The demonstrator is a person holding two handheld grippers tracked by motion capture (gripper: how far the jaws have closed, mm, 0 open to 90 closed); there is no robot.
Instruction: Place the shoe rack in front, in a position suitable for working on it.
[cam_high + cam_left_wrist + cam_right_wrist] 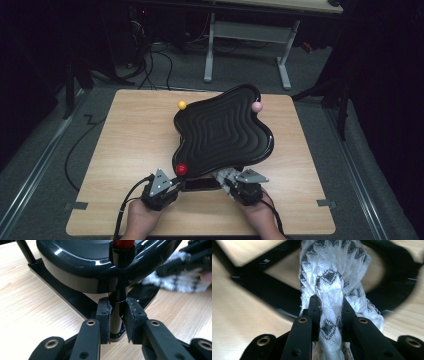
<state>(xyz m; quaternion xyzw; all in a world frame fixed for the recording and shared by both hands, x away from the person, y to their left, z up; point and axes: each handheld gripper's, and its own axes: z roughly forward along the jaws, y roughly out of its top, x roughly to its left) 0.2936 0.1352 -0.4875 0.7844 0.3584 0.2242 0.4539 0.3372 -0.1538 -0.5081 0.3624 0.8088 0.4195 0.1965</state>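
Note:
A glossy black wavy tray [220, 132] on a black stand sits on the wooden table [130, 145], tilted, with a yellow ball [182, 105], a pink ball [257, 106] and a red ball [181, 169] at its corners. My left gripper [172, 182] is shut on the black post [118, 312] under the red knob [123, 243], at the tray's near left corner. My right gripper [225, 181] is shut on a white cloth with black pattern [329, 290], held under the tray's near edge above the black stand frame [262, 287].
The stand's flat black base [62, 290] lies on the table beneath the tray. Bare wood [130, 145] spreads to the left of the tray. A grey desk frame [250, 35] and cables lie on the floor beyond the table.

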